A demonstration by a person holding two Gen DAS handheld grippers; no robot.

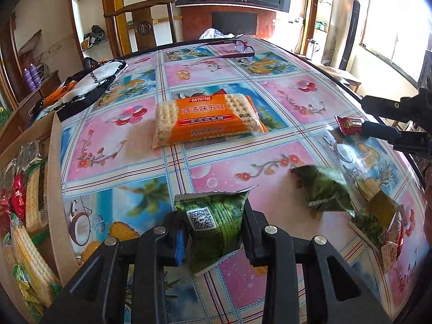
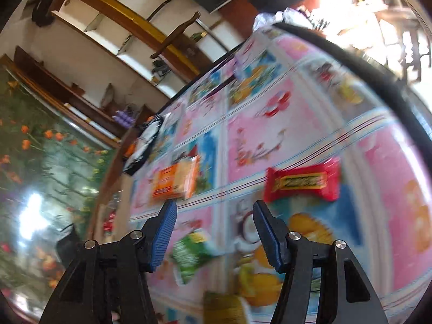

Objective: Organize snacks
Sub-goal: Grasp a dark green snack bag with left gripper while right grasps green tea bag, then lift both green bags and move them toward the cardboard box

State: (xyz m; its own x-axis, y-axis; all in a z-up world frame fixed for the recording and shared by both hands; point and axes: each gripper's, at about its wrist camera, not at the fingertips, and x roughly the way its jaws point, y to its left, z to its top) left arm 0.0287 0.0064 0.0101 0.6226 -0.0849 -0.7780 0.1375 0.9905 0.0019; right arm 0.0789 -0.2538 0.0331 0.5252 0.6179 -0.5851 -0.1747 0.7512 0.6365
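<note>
Orange cracker pack (image 1: 205,118) mid-desk, eyeglasses (image 1: 237,50) beyond, snack box (image 1: 32,216) leftward, left gripper (image 1: 213,232) grasping green snack packet (image 1: 213,229), right gripper (image 2: 214,232) spread wide near red candy (image 2: 302,181), floral-tiled desk (image 1: 297,94)

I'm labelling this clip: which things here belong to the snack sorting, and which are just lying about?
Job: green snack packet in left gripper; orange cracker pack; red candy; cardboard box.
Lying about: eyeglasses; patterned cloth; chair.

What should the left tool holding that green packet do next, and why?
Probably swing left and drop it in the cardboard box: the left tool is shut on the green snack packet, and the box already holds similar snacks.
</note>
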